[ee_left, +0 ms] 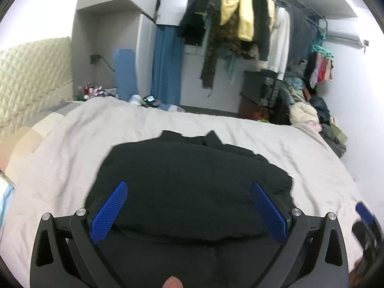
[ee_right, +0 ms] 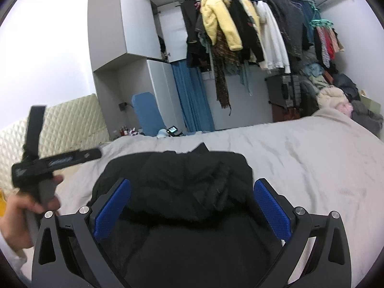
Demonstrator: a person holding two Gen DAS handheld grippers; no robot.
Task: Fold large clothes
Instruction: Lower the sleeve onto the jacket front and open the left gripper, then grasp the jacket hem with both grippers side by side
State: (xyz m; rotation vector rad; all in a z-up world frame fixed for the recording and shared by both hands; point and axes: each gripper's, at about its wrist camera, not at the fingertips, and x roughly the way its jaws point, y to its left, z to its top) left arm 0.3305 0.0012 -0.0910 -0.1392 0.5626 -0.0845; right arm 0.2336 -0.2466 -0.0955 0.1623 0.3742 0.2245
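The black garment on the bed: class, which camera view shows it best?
The right wrist view: the black garment lies folded on the bed, its hood and whole far outline visible between the open right gripper. In the left wrist view the garment is a darker, flatter mass with little detail.

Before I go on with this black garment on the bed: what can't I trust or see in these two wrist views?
- Black garment: near edge hidden behind the claw frames in both wrist views; all black, so its folds and layers are unreadable.
- Right claw: in the left wrist view, only a blurred sliver at the right edge.
- Small items by the headboard: too small to name.
- Clothes pile beyond the bed: jumbled, single pieces indistinct.
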